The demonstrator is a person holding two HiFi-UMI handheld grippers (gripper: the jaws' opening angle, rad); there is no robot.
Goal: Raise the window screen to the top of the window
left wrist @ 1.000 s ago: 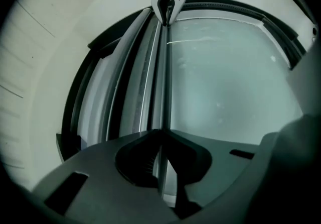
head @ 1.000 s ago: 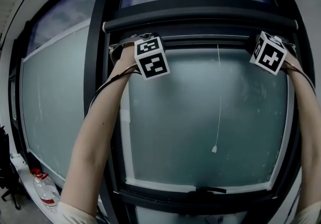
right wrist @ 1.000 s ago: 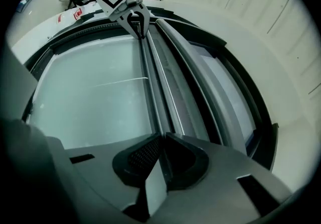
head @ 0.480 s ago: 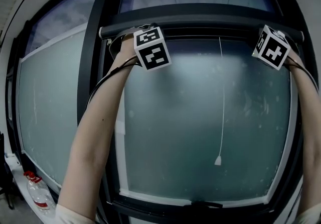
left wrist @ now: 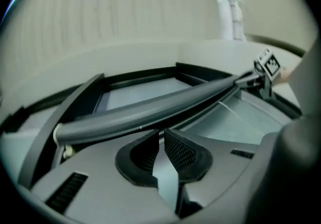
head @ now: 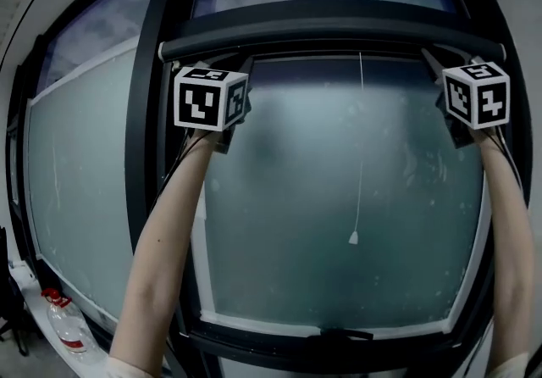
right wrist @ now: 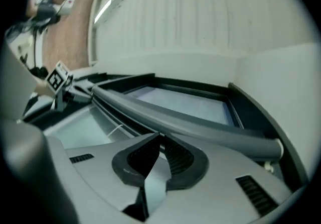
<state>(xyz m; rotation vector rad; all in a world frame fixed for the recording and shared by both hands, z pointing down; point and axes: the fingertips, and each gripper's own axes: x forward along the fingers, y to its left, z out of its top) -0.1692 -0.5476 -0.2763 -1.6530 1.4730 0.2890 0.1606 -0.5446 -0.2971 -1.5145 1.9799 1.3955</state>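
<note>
The left gripper (left wrist: 161,134) holds its two dark, ribbed jaws a narrow slit apart. They have just been opening, and nothing sits between them; only pale glass shows through the gap. The tips point up at the bar (left wrist: 150,112) of the window screen, a dark round tube that crosses just beyond them. Whether they touch it cannot be told.

The right gripper (right wrist: 159,136) looks much the same, with jaws a thin slit apart and gripping nothing. Its tips sit just under the same tube, near the right end, where a pale end cap (right wrist: 280,148) shows.

In the head view, two bare arms (head: 161,258) reach upward. A black-and-white marker cube (head: 210,97) rides on the left gripper and another on the right, one near each end of the tube.

The window screen is up at the top of the window. Its bar lies across the upper edge of the frosted pane (head: 288,224), tucked just beneath the dark crossbeam (head: 330,12) of the frame.

A thin white cord (head: 360,147) hangs from the top down the glass, right of centre, and ends in a small weight (head: 353,237). A dark handle (head: 343,336) sits on the bottom edge of the frame. Low at the far left stands a clear bottle (head: 66,325) with a red label.
</note>
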